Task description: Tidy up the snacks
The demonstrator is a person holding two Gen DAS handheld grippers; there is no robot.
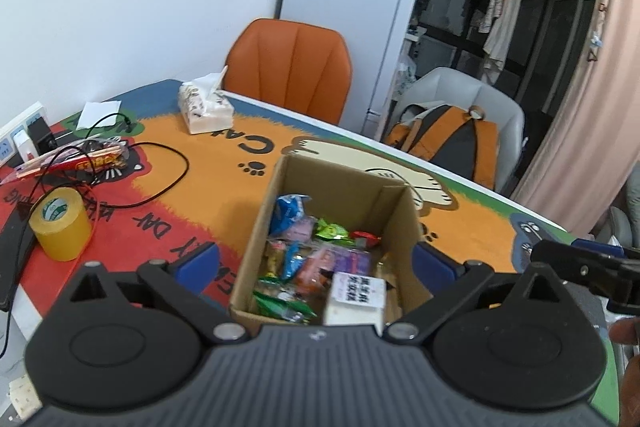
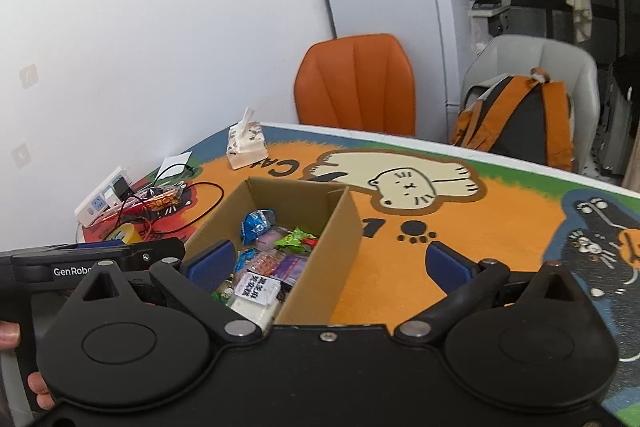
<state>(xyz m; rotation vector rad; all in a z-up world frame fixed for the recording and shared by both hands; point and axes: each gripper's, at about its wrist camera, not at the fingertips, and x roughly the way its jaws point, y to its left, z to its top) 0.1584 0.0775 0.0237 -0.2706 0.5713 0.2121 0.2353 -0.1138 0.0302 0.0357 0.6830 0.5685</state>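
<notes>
An open cardboard box [image 1: 332, 183] stands on the cartoon tablecloth [image 1: 224, 187], holding several wrapped snacks: a blue packet [image 1: 290, 211], a green packet [image 1: 332, 231] and a white labelled pack [image 1: 356, 297]. My left gripper [image 1: 316, 263] hovers at the box's near end, open. Its blue pads [image 1: 198, 261] stand to either side of the box, clear of the walls. My right gripper [image 2: 330, 265] is open too, a little right of the box [image 2: 332, 223], with one pad [image 2: 448, 267] over bare cloth. Neither gripper holds anything.
A yellow tape roll [image 1: 60, 223], a red snack packet [image 1: 96, 159], a black cable [image 1: 168, 179] and a power strip [image 1: 20, 135] lie at the left. A tissue pack [image 1: 204, 107] sits at the back. An orange chair [image 1: 292, 67] and a grey chair with a backpack [image 1: 448, 139] stand behind the table.
</notes>
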